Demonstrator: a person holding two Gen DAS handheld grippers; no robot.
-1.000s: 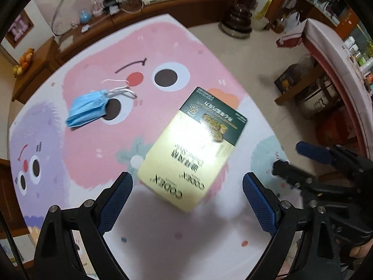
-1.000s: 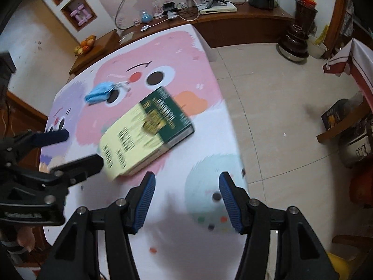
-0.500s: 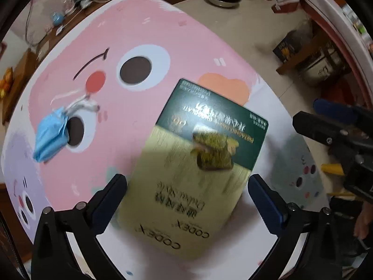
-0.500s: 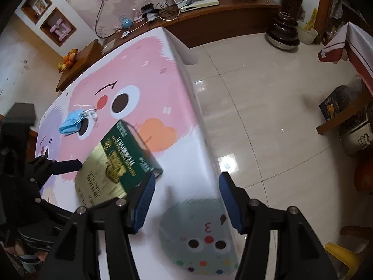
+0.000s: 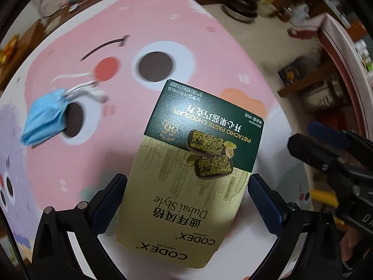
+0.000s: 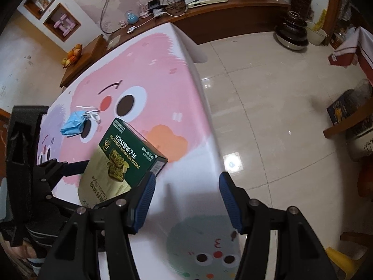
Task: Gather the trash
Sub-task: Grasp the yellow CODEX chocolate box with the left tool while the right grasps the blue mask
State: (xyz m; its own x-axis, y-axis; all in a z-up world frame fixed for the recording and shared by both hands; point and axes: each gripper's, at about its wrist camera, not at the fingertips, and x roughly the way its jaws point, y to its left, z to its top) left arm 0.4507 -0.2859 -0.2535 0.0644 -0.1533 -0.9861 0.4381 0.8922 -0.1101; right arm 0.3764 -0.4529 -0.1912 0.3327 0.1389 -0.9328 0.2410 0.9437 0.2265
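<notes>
Flat on the table (image 6: 198, 107) lay the chocolate box (image 5: 186, 149), a green-and-gold carton printed with pistachio chocolate pieces, resting on the cartoon-printed tablecloth (image 5: 191, 35) near the table's right edge. Its gold end sat nearest the cameras and its dark green end pointed toward the far side. The left gripper (image 5: 185, 200) pointed down over it with its jaws spread as wide as they go, one blue pad just off each long side of the box's near half; whether either pad touched the cardboard could not be told, but neither was pressing on it. In the right wrist view the same box (image 6: 121, 163) showed its green end tilted toward the middle of the table, with the left gripper's black frame (image 6: 46, 182) on the box's left.

The right gripper (image 6: 185, 200) hovered to the right of the box, over bare white cloth near the table edge, jaws partly open with nothing between them; its left pad stood just beside the box's right corner.

Farther left, a crumpled blue face mask (image 5: 45, 119) with white ear loops lay on the pink cartoon face, well apart from the box. Beyond the table's right edge was a shiny tiled floor (image 6: 268, 93), and a wooden sideboard (image 6: 233, 16) ran along the far wall.
</notes>
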